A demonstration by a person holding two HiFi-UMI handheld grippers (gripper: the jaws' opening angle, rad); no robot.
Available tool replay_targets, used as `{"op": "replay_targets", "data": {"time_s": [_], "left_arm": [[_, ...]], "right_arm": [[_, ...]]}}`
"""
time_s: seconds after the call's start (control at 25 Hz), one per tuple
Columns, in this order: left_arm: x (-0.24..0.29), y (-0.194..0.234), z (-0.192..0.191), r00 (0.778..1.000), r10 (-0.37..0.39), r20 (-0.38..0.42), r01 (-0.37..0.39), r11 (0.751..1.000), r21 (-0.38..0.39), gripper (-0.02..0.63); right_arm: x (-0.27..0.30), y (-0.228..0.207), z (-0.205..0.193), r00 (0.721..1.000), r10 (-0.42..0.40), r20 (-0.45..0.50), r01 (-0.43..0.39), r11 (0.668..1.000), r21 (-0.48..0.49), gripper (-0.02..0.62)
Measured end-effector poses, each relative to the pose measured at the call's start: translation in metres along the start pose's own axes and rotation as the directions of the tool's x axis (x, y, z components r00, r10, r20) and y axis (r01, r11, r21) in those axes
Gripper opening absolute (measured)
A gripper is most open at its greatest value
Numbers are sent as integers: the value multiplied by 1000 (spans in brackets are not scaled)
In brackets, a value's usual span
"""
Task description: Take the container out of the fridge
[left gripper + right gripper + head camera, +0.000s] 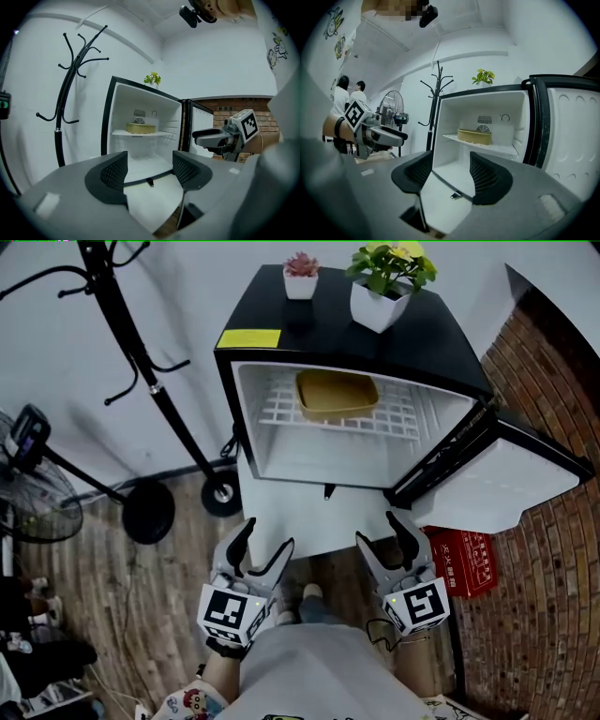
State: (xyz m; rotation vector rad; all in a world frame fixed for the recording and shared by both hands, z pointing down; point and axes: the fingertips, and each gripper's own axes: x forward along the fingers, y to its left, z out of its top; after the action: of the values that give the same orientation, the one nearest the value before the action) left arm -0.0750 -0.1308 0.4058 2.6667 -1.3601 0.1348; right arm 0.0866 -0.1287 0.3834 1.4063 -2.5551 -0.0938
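Observation:
A shallow yellow container (337, 394) rests on the white wire shelf (395, 415) inside the small black fridge (422, 343), whose door (494, 468) hangs open to the right. The container (140, 127) also shows in the left gripper view, and the right gripper view has it (474, 136) on the shelf too. My left gripper (263, 542) and right gripper (380, 531) hover side by side in front of the fridge, well short of the shelf. Both stand open with nothing between their fingers. The same left gripper (149, 168) and right gripper (449, 171) face the fridge opening.
Two potted plants (388, 277) stand on the fridge top. A black coat stand (141, 371) rises to the left, with a fan (37, 493) beyond it. A red box (461, 561) lies by the brick wall (553, 615). People stand far off in the right gripper view.

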Motion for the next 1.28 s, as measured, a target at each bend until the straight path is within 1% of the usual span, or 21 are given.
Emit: {"op": "replay_targets", "data": {"time_s": [0.16, 0.52, 0.68, 0.8, 1.0, 1.28], "left_arm": [[24, 4, 12, 1000, 22, 22, -23, 1000, 13, 299], [56, 14, 27, 994, 89, 57, -91, 996, 18, 299], [59, 16, 33, 991, 118, 58, -119, 993, 10, 298], [57, 19, 33, 990, 126, 58, -127, 992, 11, 299], [50, 27, 33, 990, 131, 48, -132, 991, 14, 298], [45, 34, 29, 993, 115, 37, -115, 993, 8, 298]], "right_arm": [[17, -22, 9, 999, 25, 28, -24, 1000, -19, 247], [38, -56, 9, 996, 76, 44, -74, 997, -36, 247], [48, -59, 11, 992, 118, 48, -115, 992, -54, 247], [54, -59, 13, 990, 134, 50, -131, 989, -62, 247], [64, -51, 18, 988, 146, 52, -143, 988, -66, 247], [73, -39, 23, 988, 148, 49, -144, 987, -74, 247]]}}
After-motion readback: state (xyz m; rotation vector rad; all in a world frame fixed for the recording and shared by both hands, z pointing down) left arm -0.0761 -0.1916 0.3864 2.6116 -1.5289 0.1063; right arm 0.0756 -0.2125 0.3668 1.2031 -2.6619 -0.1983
